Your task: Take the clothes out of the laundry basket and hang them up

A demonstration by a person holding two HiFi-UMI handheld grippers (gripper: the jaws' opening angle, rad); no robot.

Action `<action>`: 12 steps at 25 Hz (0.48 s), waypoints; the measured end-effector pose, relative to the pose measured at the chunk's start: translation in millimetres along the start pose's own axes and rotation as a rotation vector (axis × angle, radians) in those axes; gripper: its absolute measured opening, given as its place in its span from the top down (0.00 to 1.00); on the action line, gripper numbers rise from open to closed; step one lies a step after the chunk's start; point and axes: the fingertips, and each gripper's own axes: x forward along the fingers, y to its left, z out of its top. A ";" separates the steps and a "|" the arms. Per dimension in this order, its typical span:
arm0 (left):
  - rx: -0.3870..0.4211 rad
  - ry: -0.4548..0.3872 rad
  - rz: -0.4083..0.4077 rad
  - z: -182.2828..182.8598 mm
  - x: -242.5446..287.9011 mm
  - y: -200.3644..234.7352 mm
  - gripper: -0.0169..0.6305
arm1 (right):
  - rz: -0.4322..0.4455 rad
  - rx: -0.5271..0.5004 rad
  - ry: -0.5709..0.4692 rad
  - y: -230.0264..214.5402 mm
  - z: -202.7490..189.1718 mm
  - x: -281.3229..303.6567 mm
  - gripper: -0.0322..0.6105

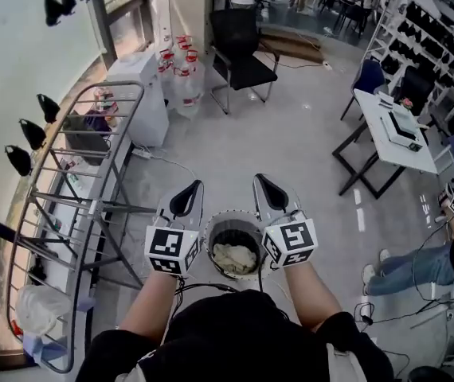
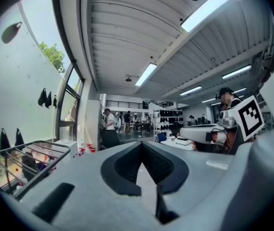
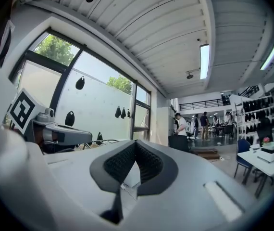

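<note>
- Left tool (image 1: 185,200) and right tool (image 1: 272,191) are held level side by side, each with its jaws pressed together on nothing.
- The laundry basket (image 1: 235,216) stands on the grey floor (image 1: 291,142) just below and between the tools; a pale bundle of clothes (image 1: 235,259) lies inside it.
- A metal drying rack (image 1: 93,207) stands to the left, beside the window wall.
- Further off are a black chair (image 1: 247,70) and water bottles (image 1: 181,74).
- A white surface (image 1: 378,126) stands to the right, with a seated person (image 1: 418,265) near it.
</note>
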 end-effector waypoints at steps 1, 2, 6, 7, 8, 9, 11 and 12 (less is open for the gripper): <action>0.006 0.006 -0.028 -1.9 11.5 -10.2 0.96 | -0.021 0.000 0.009 -12.5 -4.2 -4.9 0.93; 0.013 0.015 -0.052 -5.4 22.0 -19.0 0.96 | -0.042 0.000 0.021 -23.5 -9.3 -9.5 0.93; 0.018 0.074 -0.115 -27.2 52.8 -43.3 0.96 | -0.097 0.001 0.071 -54.6 -32.3 -26.3 0.93; 0.020 0.089 -0.127 -33.0 57.4 -48.8 0.96 | -0.110 0.003 0.079 -60.3 -37.3 -31.2 0.93; 0.023 0.101 -0.138 -38.3 61.6 -53.6 0.96 | -0.122 0.005 0.084 -65.5 -41.7 -35.4 0.93; 0.025 0.109 -0.146 -43.2 65.8 -57.1 0.96 | -0.133 0.008 0.089 -70.1 -45.9 -38.7 0.93; 0.018 0.123 -0.161 -52.7 71.7 -61.8 0.96 | -0.147 0.016 0.101 -75.6 -55.4 -43.5 0.93; 0.013 0.131 -0.166 -57.6 72.1 -63.9 0.96 | -0.147 0.023 0.110 -75.6 -61.3 -46.5 0.93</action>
